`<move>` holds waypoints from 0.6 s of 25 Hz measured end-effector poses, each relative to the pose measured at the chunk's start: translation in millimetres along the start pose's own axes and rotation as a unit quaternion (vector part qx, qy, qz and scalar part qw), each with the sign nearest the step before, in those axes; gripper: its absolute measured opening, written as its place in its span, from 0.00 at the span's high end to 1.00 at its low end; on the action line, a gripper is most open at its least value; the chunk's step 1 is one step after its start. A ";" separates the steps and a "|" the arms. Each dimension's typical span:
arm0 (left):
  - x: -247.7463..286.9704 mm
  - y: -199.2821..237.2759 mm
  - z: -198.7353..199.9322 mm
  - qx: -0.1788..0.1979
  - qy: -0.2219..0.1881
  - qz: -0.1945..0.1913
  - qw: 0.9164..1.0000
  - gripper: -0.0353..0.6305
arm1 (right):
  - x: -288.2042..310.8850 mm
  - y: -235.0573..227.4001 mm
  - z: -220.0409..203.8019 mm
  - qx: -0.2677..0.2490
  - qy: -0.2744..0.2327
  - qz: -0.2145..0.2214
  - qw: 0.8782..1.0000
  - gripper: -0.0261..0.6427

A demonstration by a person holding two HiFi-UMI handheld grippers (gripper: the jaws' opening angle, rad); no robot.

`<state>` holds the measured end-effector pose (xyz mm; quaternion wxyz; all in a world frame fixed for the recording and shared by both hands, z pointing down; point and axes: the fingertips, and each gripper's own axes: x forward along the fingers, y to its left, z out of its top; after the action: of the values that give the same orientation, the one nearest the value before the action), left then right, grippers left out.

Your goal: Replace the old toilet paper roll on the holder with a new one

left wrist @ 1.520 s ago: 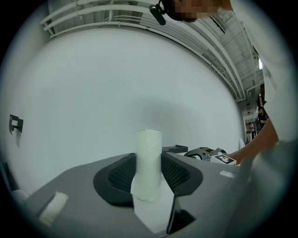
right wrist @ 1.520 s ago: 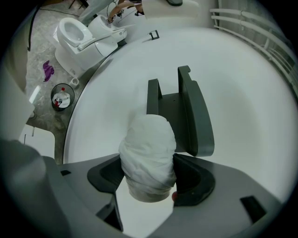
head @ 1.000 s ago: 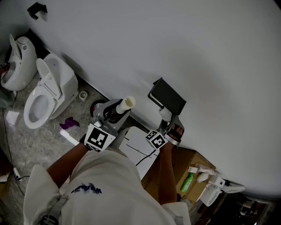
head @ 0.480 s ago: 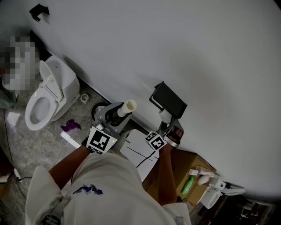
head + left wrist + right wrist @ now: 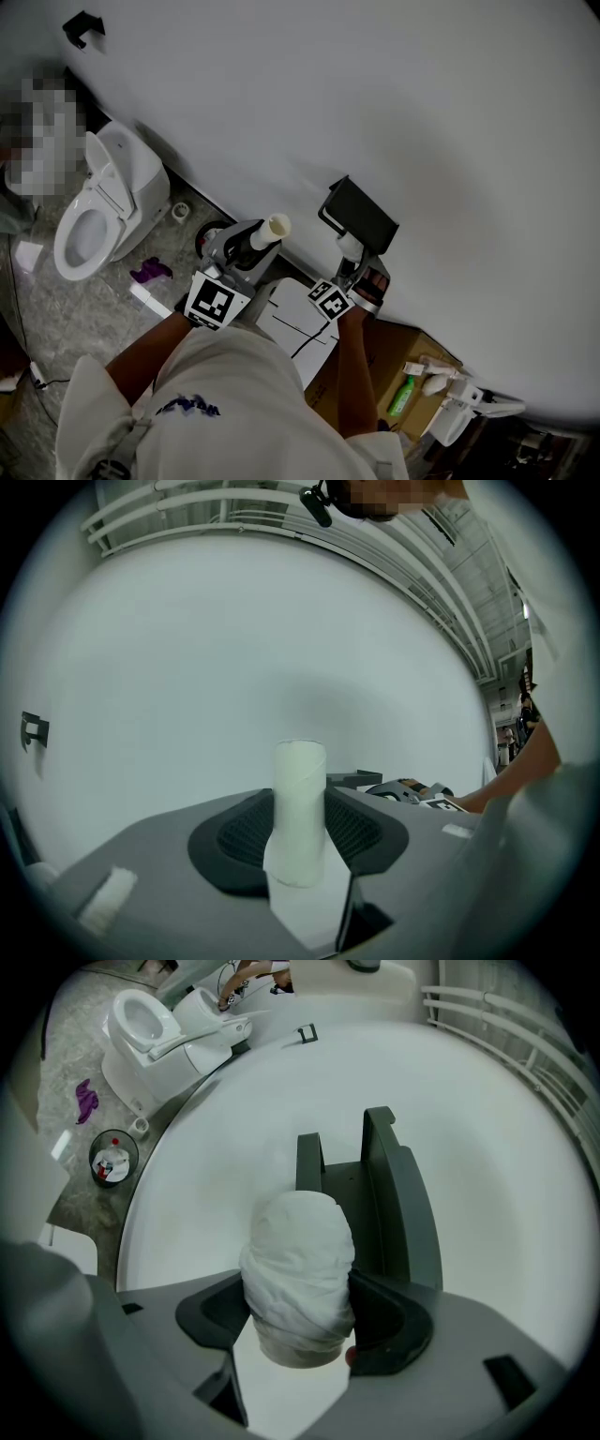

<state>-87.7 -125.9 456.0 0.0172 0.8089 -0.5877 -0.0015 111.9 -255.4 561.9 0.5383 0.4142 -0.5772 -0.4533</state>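
My left gripper (image 5: pixel 251 236) is shut on a bare cardboard tube (image 5: pixel 273 227), the old roll's core, which sticks out past the jaws toward the wall. In the left gripper view the tube (image 5: pixel 299 799) stands upright between the pads of the left gripper (image 5: pixel 300 836). My right gripper (image 5: pixel 353 257) is shut on a white toilet paper roll (image 5: pixel 300 1274), wrinkled and squeezed between the jaws of the right gripper (image 5: pixel 302 1324). Right behind the roll hangs the black holder (image 5: pixel 380 1199) on the white wall, with its lid (image 5: pixel 361 213) raised above the roll (image 5: pixel 350 246).
A white toilet (image 5: pixel 98 197) stands at the left, with a small bin (image 5: pixel 208 232) and a purple scrap (image 5: pixel 148 271) on the floor. Below the holder are a white board (image 5: pixel 292 317) and a cardboard box (image 5: pixel 398 349) with a green bottle (image 5: pixel 400 394).
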 end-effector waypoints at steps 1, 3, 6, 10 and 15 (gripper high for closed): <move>0.1 0.1 -0.5 0.000 0.000 0.000 1.000 0.68 | 0.2 0.1 0.9 0.000 -0.001 -0.001 1.000 0.49; 0.6 0.2 -1.3 0.000 0.000 -0.001 1.000 0.68 | 0.9 0.4 2.6 -0.001 -0.002 -0.001 1.000 0.49; 1.6 0.0 -1.1 0.000 0.000 -0.001 1.000 0.68 | 1.8 -0.1 4.1 -0.001 -0.003 -0.001 1.000 0.49; 1.6 -0.8 -1.7 0.000 0.001 -0.001 1.000 0.68 | 2.0 0.4 5.4 -0.002 -0.006 -0.001 1.000 0.49; 1.6 -1.1 -2.0 0.001 0.002 0.000 1.000 0.68 | 1.7 0.4 8.0 -0.003 -0.008 -0.001 1.000 0.49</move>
<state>-86.1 -127.0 458.0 0.0179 0.8092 -0.5873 0.0007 103.8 -256.3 562.6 0.5341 0.4095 -0.5802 -0.4587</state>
